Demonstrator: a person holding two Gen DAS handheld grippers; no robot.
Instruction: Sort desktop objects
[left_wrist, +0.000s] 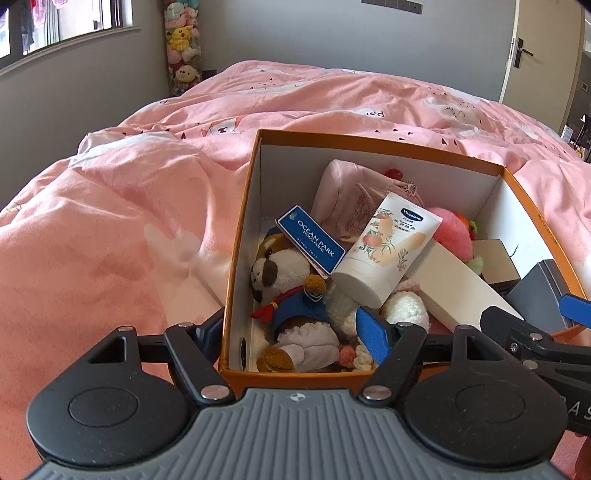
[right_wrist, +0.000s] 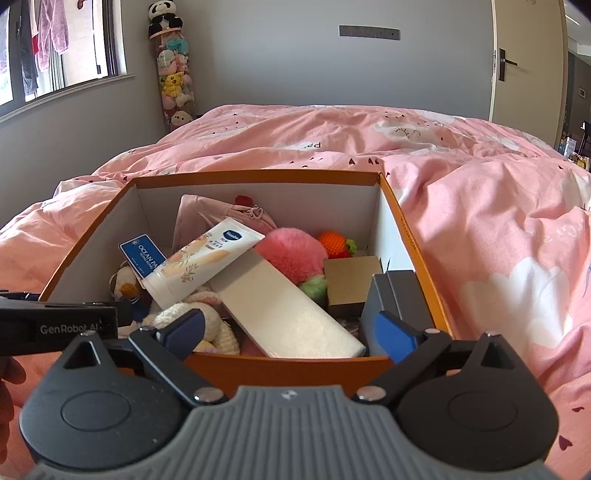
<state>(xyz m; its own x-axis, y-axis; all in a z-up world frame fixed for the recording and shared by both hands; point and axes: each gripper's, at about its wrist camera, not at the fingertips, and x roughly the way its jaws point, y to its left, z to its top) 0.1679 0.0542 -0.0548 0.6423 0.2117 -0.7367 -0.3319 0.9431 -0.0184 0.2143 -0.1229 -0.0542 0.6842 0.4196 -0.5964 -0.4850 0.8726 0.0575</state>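
Over the near rim of the orange box (right_wrist: 288, 369), both sets of jaws spread and empty, hovering above the lotion tube (right_wrist: 201, 260) and plush dog (left_wrist: 291, 291) — worth approaching any item squarely, clear of the cardboard walls.

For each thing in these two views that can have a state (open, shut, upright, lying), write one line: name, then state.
Orange box: open, no lid on, full of items.
Lotion tube: lying tilted, cap end down, cap on.
Long white box: lying slanted, closed.
Plush dog: lying on its back.
Door: ajar.
Left gripper: open.
Right gripper: open.
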